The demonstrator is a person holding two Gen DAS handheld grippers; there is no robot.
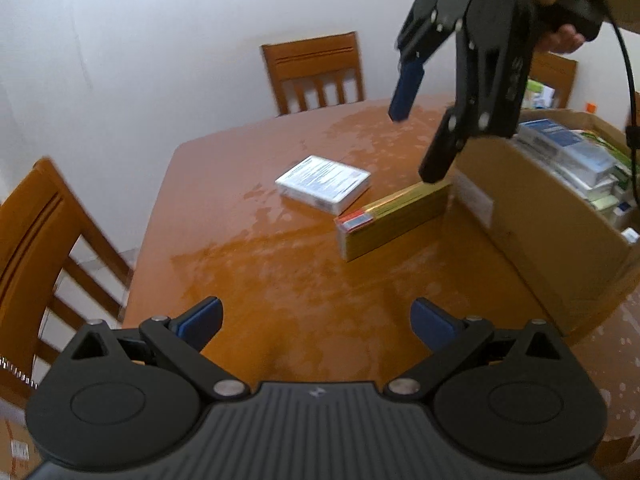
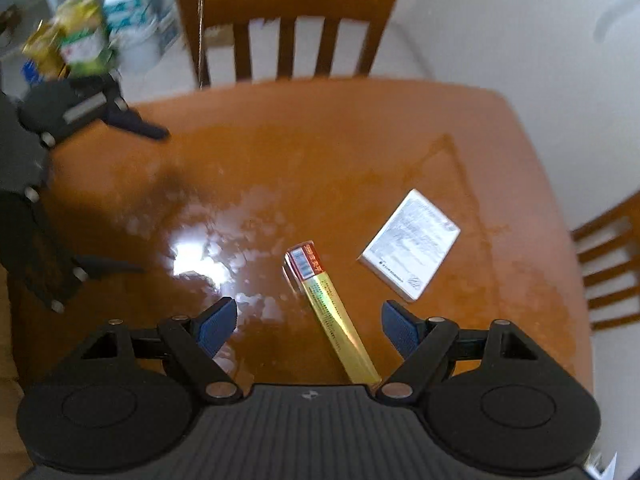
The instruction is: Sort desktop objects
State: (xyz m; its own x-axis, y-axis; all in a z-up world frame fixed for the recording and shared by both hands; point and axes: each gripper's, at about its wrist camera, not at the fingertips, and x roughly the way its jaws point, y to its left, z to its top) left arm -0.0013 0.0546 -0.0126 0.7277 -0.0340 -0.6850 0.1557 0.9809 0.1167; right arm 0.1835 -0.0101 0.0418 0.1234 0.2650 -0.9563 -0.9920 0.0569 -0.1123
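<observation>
Left gripper [image 1: 316, 322] sits lowest and closest to me, jaws wide, nothing btw them, just bare wooden table [image 1: 248, 280] underneath. Right gripper [image 2: 308, 326] hangs over the gold box [image 2: 332, 316], pointing steeply down, jaws spread w/ no contact, box lying flat btw and below the blue pads. Gold box is long, slim, foil-shiny w/ a red-and-white barcode end; it lies just beside the cardboard carton [image 1: 560, 248], one end nearly touching its wall. Prob light, stiff card but the glossy skin looks slippery, so I'd pinch across the narrow width near mid-length, not the ends. Further out, a flat white box [image 1: 324, 184] w/ grey print lies near it, apart; also light, rigid, wider, so take it across the short side. Carton already holds assorted packs. Chairs [image 1: 316, 72] stand beyond the table.
</observation>
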